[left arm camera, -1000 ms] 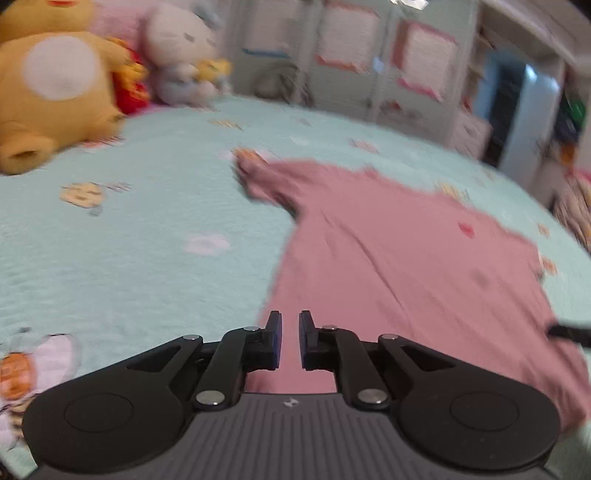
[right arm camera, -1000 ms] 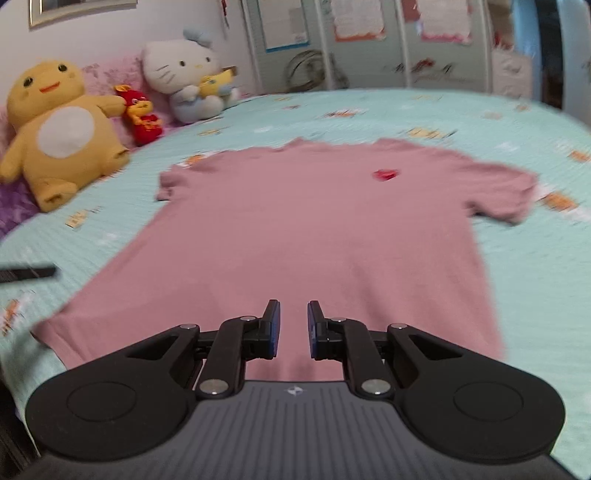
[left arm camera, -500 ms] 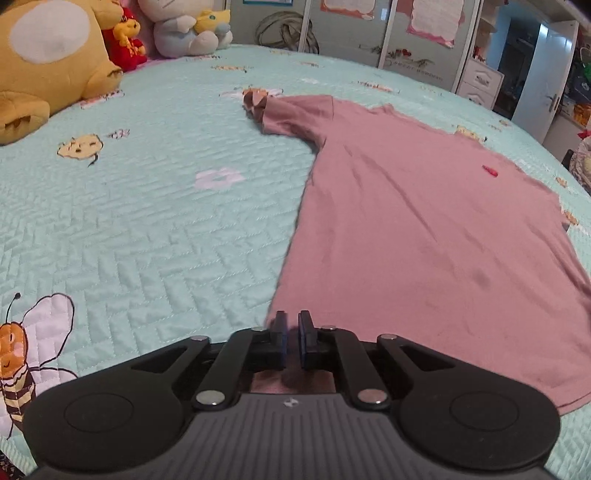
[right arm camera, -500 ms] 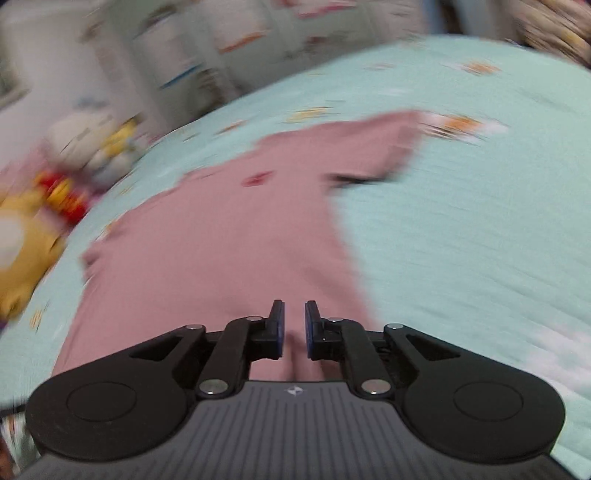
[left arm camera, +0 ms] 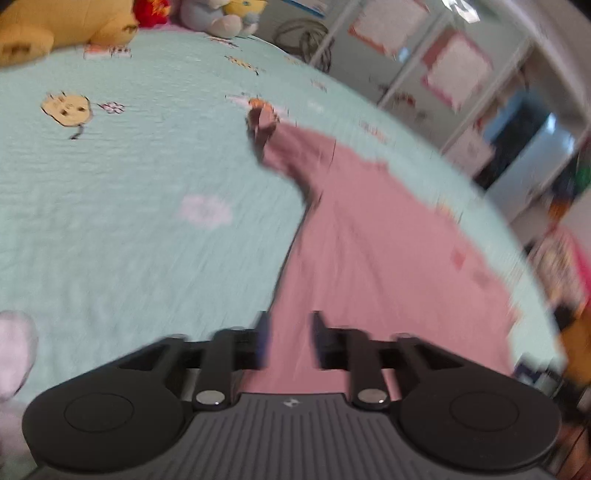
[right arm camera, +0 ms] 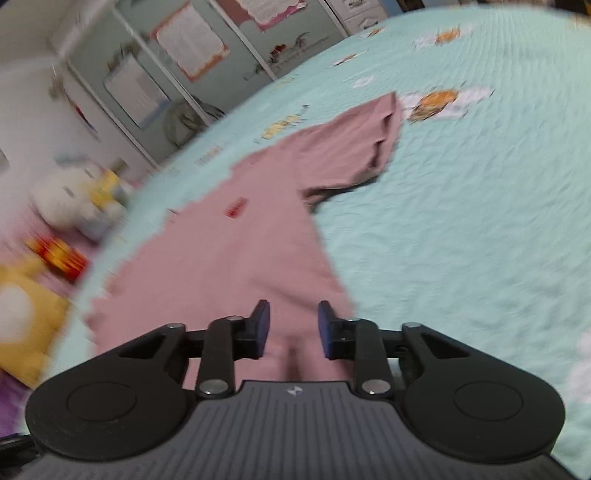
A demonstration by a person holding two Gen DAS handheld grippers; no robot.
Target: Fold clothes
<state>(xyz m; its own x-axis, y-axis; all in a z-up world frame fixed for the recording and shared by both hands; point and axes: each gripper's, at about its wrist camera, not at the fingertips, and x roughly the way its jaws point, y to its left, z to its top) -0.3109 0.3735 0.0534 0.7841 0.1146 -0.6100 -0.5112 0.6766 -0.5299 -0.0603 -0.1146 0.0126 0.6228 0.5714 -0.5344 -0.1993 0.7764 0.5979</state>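
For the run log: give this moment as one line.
task: fold clothes | left gripper: jaws just opening, over pink T-shirt hem, no grip | right gripper: jaws just opening, over hem, no grip | shirt: flat on bedspread, unfolded

The left wrist view looks forward and down along its own gripper [left arm camera: 288, 339], low over the near hem of a pink shirt [left arm camera: 388, 266] on a bed [left arm camera: 129, 221], with soft toys [left arm camera: 74, 26] at upper left; the right wrist view sits as low behind its gripper [right arm camera: 293, 328], tilted, toys [right arm camera: 77, 206] at left. Both share the shirt [right arm camera: 229, 258], the bed [right arm camera: 461, 221] and the far cupboards [left arm camera: 424, 66].
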